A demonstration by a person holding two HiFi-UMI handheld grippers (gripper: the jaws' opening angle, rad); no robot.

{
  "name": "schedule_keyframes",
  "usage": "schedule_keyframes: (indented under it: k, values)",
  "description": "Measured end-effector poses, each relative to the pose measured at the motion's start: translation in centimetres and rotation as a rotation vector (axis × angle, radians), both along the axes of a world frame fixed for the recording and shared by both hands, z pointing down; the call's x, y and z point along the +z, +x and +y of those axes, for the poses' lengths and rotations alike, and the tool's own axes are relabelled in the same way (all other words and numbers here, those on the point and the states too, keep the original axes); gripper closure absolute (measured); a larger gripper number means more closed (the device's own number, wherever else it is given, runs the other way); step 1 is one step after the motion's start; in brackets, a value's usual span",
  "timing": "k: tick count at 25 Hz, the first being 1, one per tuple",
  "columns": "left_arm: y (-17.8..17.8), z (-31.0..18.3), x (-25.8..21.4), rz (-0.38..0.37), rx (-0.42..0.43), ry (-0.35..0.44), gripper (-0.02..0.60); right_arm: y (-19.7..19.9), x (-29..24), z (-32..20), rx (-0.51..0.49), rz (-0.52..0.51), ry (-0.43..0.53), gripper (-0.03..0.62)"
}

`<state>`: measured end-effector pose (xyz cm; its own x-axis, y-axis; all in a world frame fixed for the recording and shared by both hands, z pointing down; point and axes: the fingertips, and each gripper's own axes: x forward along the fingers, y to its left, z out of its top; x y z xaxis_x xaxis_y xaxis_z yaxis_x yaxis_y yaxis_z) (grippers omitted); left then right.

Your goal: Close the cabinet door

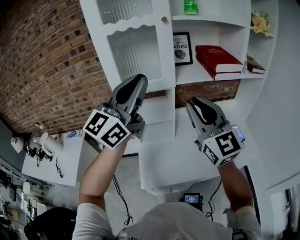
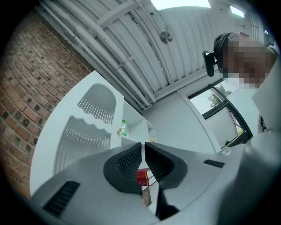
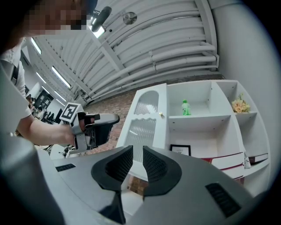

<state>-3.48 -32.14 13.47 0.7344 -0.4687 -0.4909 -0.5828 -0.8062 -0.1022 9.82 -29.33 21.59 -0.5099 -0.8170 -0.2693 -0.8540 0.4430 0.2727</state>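
The white cabinet door point(image 1: 136, 51) with ribbed glass panels and a small brass knob point(image 1: 164, 19) stands swung open at the left of the open shelves. My left gripper point(image 1: 140, 77) is raised in front of the door's lower edge, shut with nothing between its fingers. In the right gripper view the left gripper point(image 3: 112, 118) hangs just left of the door point(image 3: 145, 127); whether they touch is unclear. My right gripper point(image 1: 193, 101) is lower and to the right, below the shelves, shut and empty. The left gripper view looks along the shut jaws towards the door point(image 2: 83, 136).
The shelves hold a framed picture point(image 1: 182, 48), a red book point(image 1: 218, 58), a green bottle point(image 1: 191, 5), flowers point(image 1: 260, 21) and a darker book point(image 1: 255, 65). A brick wall point(image 1: 42, 61) lies left of the door. A white desk with cables point(image 1: 47, 154) stands lower left.
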Motion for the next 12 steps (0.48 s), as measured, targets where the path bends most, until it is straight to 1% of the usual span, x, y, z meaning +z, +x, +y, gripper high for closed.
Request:
schedule_keyframes:
  k: [12]
  values:
    - [0.0, 0.5, 6.0, -0.006, 0.012, -0.109, 0.549, -0.6, 1.8, 0.4, -0.015, 0.000, -0.040, 0.525]
